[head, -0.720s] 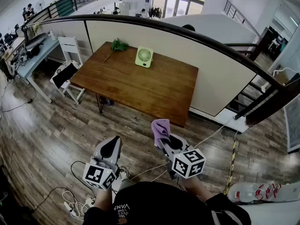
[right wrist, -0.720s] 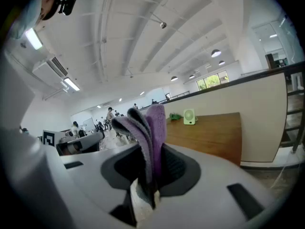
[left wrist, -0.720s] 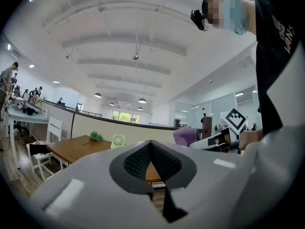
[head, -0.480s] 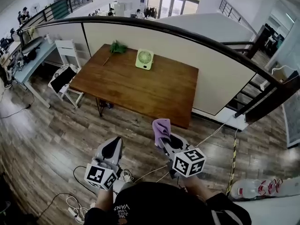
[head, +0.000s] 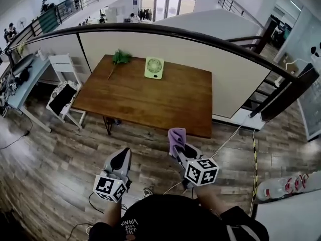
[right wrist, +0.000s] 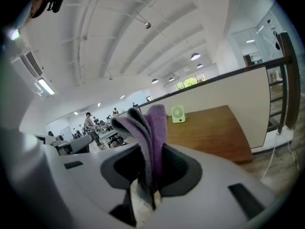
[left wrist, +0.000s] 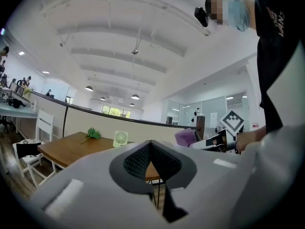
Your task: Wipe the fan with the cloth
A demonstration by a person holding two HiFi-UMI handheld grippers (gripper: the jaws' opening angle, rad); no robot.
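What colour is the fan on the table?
The fan is pale green, clearest in the head view.

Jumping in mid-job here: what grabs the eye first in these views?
The purple cloth pinched upright in the right gripper, close to the person. Next the pale green fan, standing at the far edge of the wooden table with a green sprig to its left, well beyond the cloth. The left gripper is shut on nothing.

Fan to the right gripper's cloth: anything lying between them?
Only bare table between fan and the cloth in the right gripper, per the head view; the green sprig lies off that line.
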